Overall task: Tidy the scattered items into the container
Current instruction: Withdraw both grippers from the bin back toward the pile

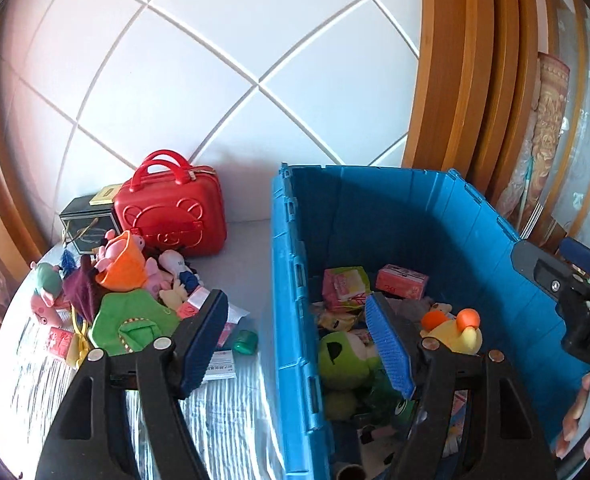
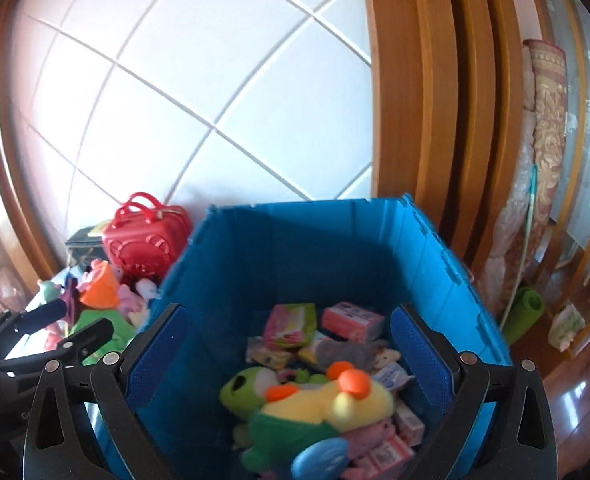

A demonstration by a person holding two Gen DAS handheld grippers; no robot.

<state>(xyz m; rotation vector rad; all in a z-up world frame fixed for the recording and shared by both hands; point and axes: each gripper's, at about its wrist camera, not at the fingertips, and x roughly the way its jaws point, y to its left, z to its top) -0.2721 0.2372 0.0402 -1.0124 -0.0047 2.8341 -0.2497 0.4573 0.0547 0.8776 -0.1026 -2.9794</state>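
Note:
A blue plastic crate (image 1: 287,280) (image 2: 447,264) stands on the table and holds plush toys and small packets. A yellow duck plush (image 2: 335,404) (image 1: 457,332) lies on top, beside a green plush (image 1: 345,356). My left gripper (image 1: 297,340) is open and empty, straddling the crate's left wall. My right gripper (image 2: 289,348) is open and empty above the crate, over the duck. A pile of scattered toys (image 1: 127,292) (image 2: 99,296) lies left of the crate, with an orange cloth toy, a green plush and pink plush pigs.
A red toy suitcase (image 1: 173,214) and a dark box (image 1: 89,222) stand behind the pile by the white tiled wall. A small green item (image 1: 245,342) and paper packets lie near the crate. A wooden door frame (image 1: 463,72) and rolled rugs (image 2: 543,152) are at right.

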